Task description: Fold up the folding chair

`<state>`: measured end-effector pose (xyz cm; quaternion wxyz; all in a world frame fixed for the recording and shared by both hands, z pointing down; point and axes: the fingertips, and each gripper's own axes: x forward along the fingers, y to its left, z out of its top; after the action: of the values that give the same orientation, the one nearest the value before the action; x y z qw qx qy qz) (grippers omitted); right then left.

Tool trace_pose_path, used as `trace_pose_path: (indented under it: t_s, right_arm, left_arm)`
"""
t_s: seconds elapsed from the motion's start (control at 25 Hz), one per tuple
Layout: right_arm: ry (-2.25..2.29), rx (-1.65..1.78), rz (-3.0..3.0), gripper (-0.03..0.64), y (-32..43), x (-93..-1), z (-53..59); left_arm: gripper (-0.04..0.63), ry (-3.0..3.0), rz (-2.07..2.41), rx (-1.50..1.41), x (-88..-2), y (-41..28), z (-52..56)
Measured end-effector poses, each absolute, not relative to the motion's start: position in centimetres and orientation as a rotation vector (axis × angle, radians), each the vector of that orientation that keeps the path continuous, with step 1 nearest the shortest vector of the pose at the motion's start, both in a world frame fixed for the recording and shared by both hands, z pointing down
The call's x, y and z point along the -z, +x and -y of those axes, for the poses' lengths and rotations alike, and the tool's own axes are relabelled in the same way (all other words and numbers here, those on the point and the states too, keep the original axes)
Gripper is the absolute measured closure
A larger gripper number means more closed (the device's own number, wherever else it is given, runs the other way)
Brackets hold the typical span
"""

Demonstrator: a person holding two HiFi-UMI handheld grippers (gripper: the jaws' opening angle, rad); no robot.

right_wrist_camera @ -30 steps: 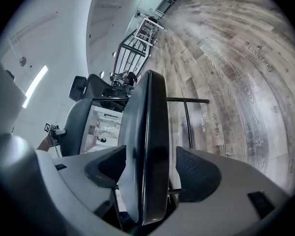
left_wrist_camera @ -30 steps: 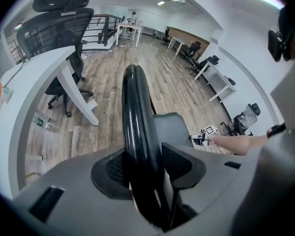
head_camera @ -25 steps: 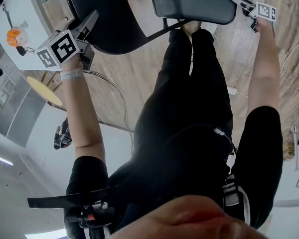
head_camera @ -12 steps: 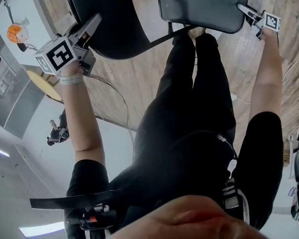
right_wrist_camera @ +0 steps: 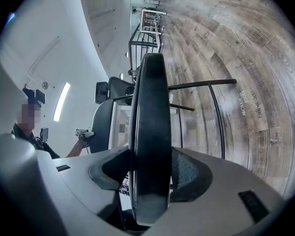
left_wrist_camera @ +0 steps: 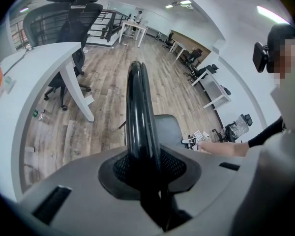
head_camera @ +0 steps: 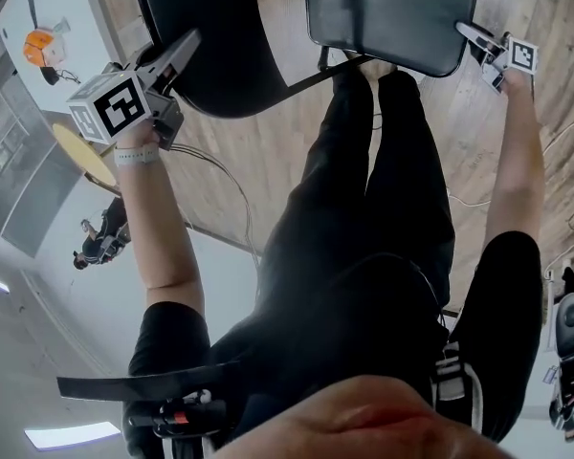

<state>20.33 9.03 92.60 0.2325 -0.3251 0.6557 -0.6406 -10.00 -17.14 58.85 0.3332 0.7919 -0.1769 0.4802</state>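
Observation:
The folding chair stands in front of my legs in the head view, with its black backrest (head_camera: 215,36) at the left and its dark padded seat (head_camera: 392,12) at the right. My left gripper (head_camera: 180,54) is shut on the backrest's rim (left_wrist_camera: 137,107), which runs up between its jaws; they have just been closing. On the seat's right edge sits my right gripper (head_camera: 474,38). In the right gripper view the seat's edge (right_wrist_camera: 150,117) fills the gap between the jaws, which have just been closing onto it. A thin black frame tube (right_wrist_camera: 201,85) shows beyond.
Wooden plank floor lies under the chair. A white desk (left_wrist_camera: 44,63) and a black office chair (left_wrist_camera: 64,23) stand to the left, with more desks further back. A cable (head_camera: 225,180) runs across the floor beside my legs (head_camera: 383,161). A round yellow table (head_camera: 81,156) is at the left.
The seat and my right gripper have shifted to the right and up in the head view. My left gripper has crept slightly up along the backrest.

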Motion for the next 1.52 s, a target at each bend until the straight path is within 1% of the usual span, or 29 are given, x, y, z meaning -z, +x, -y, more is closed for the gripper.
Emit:
trace_pose_path:
  t_s: [0.24, 0.48, 0.72, 1.04, 1.52]
  right_arm:
    - [-0.730, 1.695, -1.891, 0.423, 16.5, -85.3, -7.8]
    - [-0.565, 1.569, -2.036, 0.472, 9.4, -76.9, -2.0]
    - [-0.485, 1.488, -2.098, 0.517, 4.6, -71.5, 1.7]
    - [-0.512, 1.474, -2.263, 0.517, -2.6, -67.8, 7.9]
    - [-0.534, 1.507, -2.205, 0.515, -12.5, -64.7, 16.0]
  left_arm:
    - [0.511, 2.065, 0.499, -1.280, -55.8, -11.5, 17.2]
    - [0.512, 2.080, 0.542, -1.280, -52.8, -14.7, 20.2]
    - [0.514, 2.105, 0.563, -1.286, -50.9, -15.3, 20.8]
    - [0.518, 2.116, 0.576, -1.229, -49.4, -18.3, 23.7]
    - [0.522, 2.135, 0.622, -1.189, -47.7, -22.5, 27.2]
